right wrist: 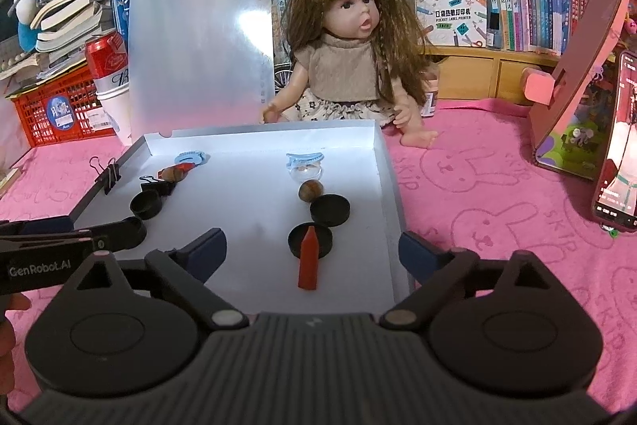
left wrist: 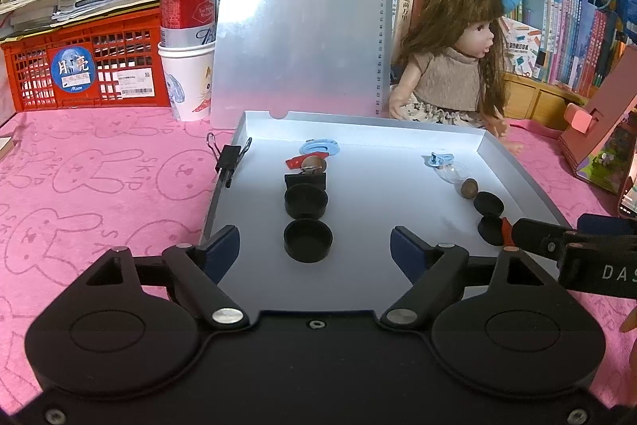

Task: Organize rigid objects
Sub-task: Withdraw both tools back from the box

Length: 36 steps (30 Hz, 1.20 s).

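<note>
A grey tray [left wrist: 398, 186] [right wrist: 239, 198] lies on the pink cloth and holds two rows of small things. In the left wrist view my left gripper [left wrist: 314, 247] is open, and a black cap [left wrist: 307, 239] sits free between its fingers. Beyond that cap stand a second black cap [left wrist: 305, 202], a black binder clip [left wrist: 304, 180], a nut [left wrist: 314, 164] and a blue clip [left wrist: 319, 147]. My right gripper [right wrist: 312, 251] is open too. A red crayon [right wrist: 308, 259] lies loose between its fingers, tip resting on a black cap [right wrist: 310, 239]. Behind it are another cap [right wrist: 330, 210], a nut [right wrist: 310, 190] and a clear bulb [right wrist: 304, 170].
A doll [right wrist: 350, 66] sits behind the tray, beside an upright clear clipboard [right wrist: 199, 46]. A red crate [left wrist: 87, 66] and a can in a paper cup [left wrist: 187, 38] stand back left. A phone [right wrist: 615, 146] and a pink card house [right wrist: 573, 74] stand at the right. A binder clip [left wrist: 229, 162] grips the tray's left rim.
</note>
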Tool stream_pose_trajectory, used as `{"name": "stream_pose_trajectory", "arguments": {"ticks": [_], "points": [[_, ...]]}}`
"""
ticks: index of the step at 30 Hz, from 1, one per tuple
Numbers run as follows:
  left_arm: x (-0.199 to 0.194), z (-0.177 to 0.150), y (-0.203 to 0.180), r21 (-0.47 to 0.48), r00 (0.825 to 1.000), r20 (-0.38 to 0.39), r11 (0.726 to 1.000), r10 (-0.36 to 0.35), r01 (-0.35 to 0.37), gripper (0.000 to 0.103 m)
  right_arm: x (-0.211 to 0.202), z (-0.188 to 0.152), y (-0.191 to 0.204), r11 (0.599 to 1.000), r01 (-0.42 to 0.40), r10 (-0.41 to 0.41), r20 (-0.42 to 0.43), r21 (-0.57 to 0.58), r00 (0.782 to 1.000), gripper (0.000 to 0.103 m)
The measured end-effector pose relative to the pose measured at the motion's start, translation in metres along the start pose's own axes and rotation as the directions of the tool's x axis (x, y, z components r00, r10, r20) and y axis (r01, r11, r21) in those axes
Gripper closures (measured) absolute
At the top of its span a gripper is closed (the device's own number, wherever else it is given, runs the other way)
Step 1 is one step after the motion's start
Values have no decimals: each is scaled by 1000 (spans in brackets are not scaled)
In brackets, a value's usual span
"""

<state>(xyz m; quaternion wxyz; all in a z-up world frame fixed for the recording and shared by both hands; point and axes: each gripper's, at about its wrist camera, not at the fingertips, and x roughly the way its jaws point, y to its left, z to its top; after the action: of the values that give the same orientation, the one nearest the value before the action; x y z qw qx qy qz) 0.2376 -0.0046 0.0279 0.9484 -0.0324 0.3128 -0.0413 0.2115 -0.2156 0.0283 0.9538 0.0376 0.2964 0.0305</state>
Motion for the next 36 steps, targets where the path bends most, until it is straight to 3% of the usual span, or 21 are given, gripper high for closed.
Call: {"name": "stream_pose_trajectory", "arguments": {"ticks": [7, 36], "points": [[-9, -2, -1, 15, 1000, 15, 1000, 4, -5, 11, -4, 1, 0, 1000, 6, -6, 18, -5, 1000, 0], [-42, -7, 3, 25, 999, 51, 1000, -4, 3, 10, -26, 1, 1, 1000, 13, -13, 54, -3, 998, 0]]}}
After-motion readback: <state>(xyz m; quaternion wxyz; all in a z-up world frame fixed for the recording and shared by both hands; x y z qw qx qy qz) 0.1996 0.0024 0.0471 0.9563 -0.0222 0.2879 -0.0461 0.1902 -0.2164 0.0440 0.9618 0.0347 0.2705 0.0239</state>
